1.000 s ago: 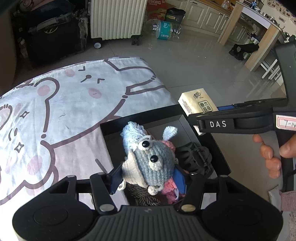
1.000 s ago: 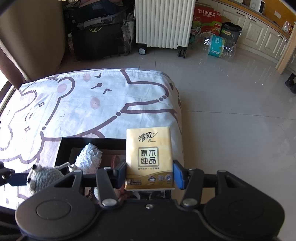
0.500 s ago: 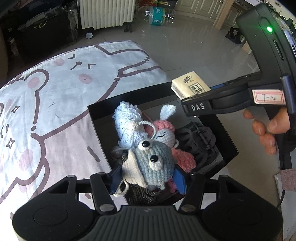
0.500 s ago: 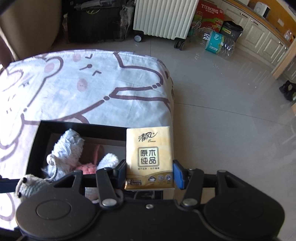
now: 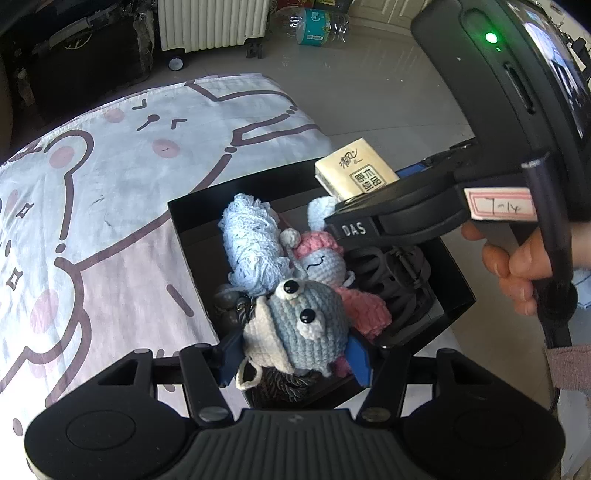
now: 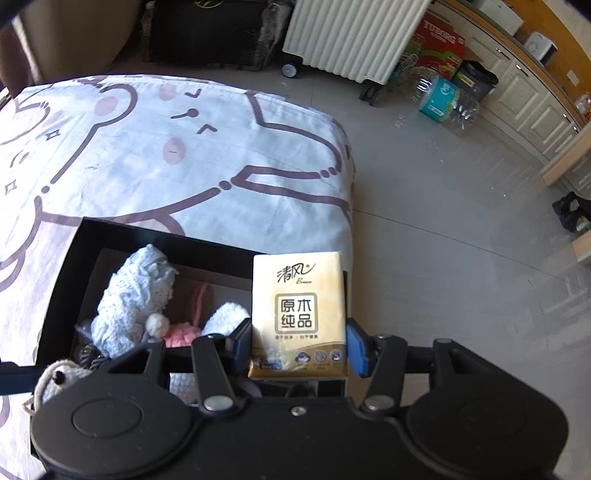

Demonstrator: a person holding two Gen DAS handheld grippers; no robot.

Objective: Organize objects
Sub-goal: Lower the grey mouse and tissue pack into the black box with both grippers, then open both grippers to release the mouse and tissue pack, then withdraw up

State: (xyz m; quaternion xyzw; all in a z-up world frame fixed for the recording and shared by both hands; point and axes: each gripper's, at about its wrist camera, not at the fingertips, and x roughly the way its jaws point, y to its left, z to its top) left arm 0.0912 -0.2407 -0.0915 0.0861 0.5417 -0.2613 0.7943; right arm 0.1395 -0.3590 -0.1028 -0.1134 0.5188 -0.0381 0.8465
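In the left wrist view, the left gripper (image 5: 293,356) fills the bottom of the frame, its blue-padded fingers (image 5: 229,354) closed partway on a grey-blue crocheted toy with bulging black-and-white eyes (image 5: 301,326), which sits just below centre, over the near end of an open black rectangular box (image 5: 181,218). Inside the box, in the middle of the frame, lie a pale blue knitted bundle (image 5: 251,240), a crocheted doll with a pink cap and pink body (image 5: 323,260) and some dark looped items (image 5: 391,280) at the right. The box rests on a white cloth printed with brown-outlined cartoon animals (image 5: 110,184) covering the left half. At the right edge a hand (image 5: 517,266) grips the black handle of the right gripper (image 5: 373,184), which holds a cream pack of tissues with printed characters (image 5: 354,173) above the box's far right corner. A white ribbed radiator (image 5: 212,24) stands at the top.

In the right wrist view, the right gripper (image 6: 299,343) has its fingers (image 6: 356,347) pressed on the lower sides of the tissue pack (image 6: 299,306), upright at lower centre over the box's right end (image 6: 70,266). The blue bundle (image 6: 135,295) and the pink doll (image 6: 181,334) lie in the box at lower left. The grey-blue toy (image 6: 61,376) shows at the far lower left. The cartoon cloth (image 6: 184,147) spreads across the upper left; grey floor tiles (image 6: 461,221) fill the right.
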